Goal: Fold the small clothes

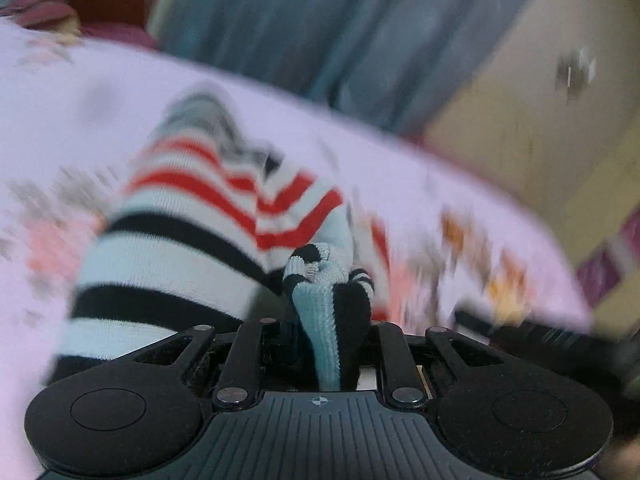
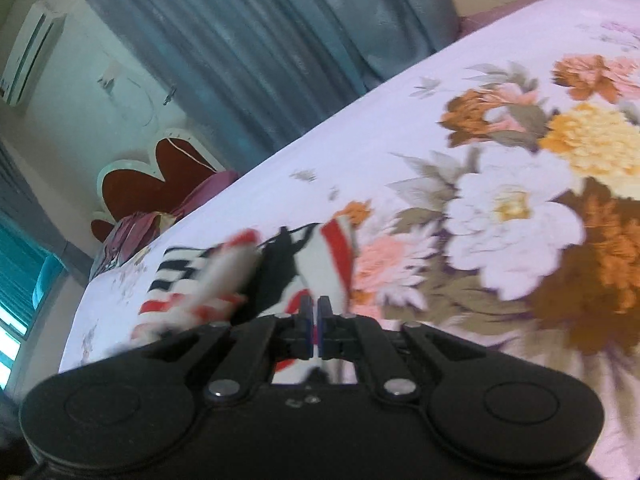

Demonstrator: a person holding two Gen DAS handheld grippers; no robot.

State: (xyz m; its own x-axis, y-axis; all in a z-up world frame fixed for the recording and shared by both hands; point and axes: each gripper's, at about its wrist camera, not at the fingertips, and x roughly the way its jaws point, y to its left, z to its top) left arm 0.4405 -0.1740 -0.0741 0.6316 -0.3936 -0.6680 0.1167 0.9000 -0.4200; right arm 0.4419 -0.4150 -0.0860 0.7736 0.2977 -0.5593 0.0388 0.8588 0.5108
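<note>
A small striped garment [image 1: 192, 216], white with red and black bands, lies on a pale floral bedsheet [image 1: 72, 92]. My left gripper [image 1: 326, 312] is shut on a bunched edge of it, and the cloth hides the fingertips. In the right wrist view the same garment [image 2: 200, 276] lies blurred just ahead and to the left of my right gripper [image 2: 316, 308]. Its jaws stand almost together with a thin gap, and nothing shows between them.
The bedsheet [image 2: 500, 200] carries large orange, white and yellow flowers. A blue-grey curtain [image 2: 248, 52] hangs behind the bed. A red and white headboard [image 2: 160, 176] and a purple pillow [image 2: 132, 232] sit at the far end. A beige cupboard [image 1: 540, 120] stands beyond the bed's edge.
</note>
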